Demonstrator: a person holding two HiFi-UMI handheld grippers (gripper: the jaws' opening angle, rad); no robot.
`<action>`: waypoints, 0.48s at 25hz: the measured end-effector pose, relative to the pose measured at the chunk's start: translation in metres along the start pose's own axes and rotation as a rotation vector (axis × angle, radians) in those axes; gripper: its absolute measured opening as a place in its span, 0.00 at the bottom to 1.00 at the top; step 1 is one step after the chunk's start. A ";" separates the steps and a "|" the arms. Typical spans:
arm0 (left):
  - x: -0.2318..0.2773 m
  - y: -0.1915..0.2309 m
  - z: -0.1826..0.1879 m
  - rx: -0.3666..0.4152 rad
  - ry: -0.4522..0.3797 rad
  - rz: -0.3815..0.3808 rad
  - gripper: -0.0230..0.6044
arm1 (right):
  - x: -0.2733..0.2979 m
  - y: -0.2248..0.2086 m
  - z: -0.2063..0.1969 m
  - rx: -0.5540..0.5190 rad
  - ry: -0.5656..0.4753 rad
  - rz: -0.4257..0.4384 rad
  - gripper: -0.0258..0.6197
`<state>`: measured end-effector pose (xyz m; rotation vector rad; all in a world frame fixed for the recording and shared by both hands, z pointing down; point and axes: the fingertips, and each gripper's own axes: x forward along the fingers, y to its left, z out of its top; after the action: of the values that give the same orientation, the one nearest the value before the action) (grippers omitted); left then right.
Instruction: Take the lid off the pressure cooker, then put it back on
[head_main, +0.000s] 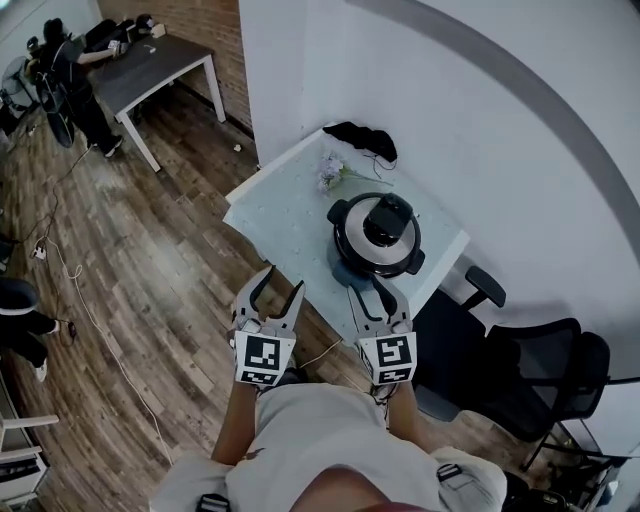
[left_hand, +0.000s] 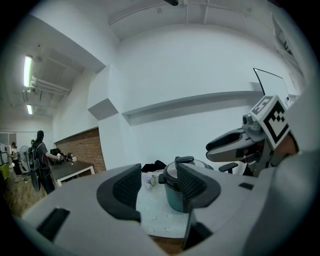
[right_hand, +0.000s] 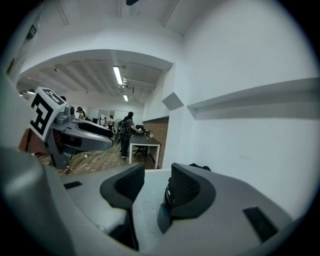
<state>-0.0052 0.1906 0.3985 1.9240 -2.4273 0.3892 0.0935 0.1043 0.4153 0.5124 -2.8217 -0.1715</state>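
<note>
The pressure cooker (head_main: 378, 238) stands on the right part of a small white table (head_main: 280, 215), its steel lid with a black knob (head_main: 388, 218) on top. Both grippers hover side by side just short of the table's near edge, pointing at it. My left gripper (head_main: 281, 281) has its jaws drawn close with only a narrow gap, nothing in it. My right gripper (head_main: 368, 290) looks the same and is nearest the cooker. In the left gripper view the teal cooker (left_hand: 172, 200) shows between the pads. In the right gripper view the cooker (right_hand: 162, 217) is mostly hidden behind the right jaw.
A black cloth (head_main: 365, 138) and a small bunch of flowers (head_main: 333, 172) lie at the table's far side by the white wall. Black office chairs (head_main: 520, 370) stand to the right. Far left, a person (head_main: 70, 80) stands by a grey table (head_main: 160, 60); cables run over the wooden floor.
</note>
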 end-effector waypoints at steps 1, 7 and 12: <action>0.007 0.006 0.000 0.004 -0.001 -0.013 0.39 | 0.008 -0.003 0.000 0.002 0.005 -0.015 0.30; 0.045 0.034 -0.003 0.023 -0.013 -0.094 0.39 | 0.047 -0.024 -0.007 0.024 0.041 -0.111 0.30; 0.070 0.052 -0.008 0.025 -0.018 -0.153 0.39 | 0.075 -0.034 -0.009 0.033 0.068 -0.170 0.30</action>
<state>-0.0730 0.1361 0.4083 2.1149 -2.2757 0.4000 0.0394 0.0446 0.4361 0.7514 -2.7180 -0.1383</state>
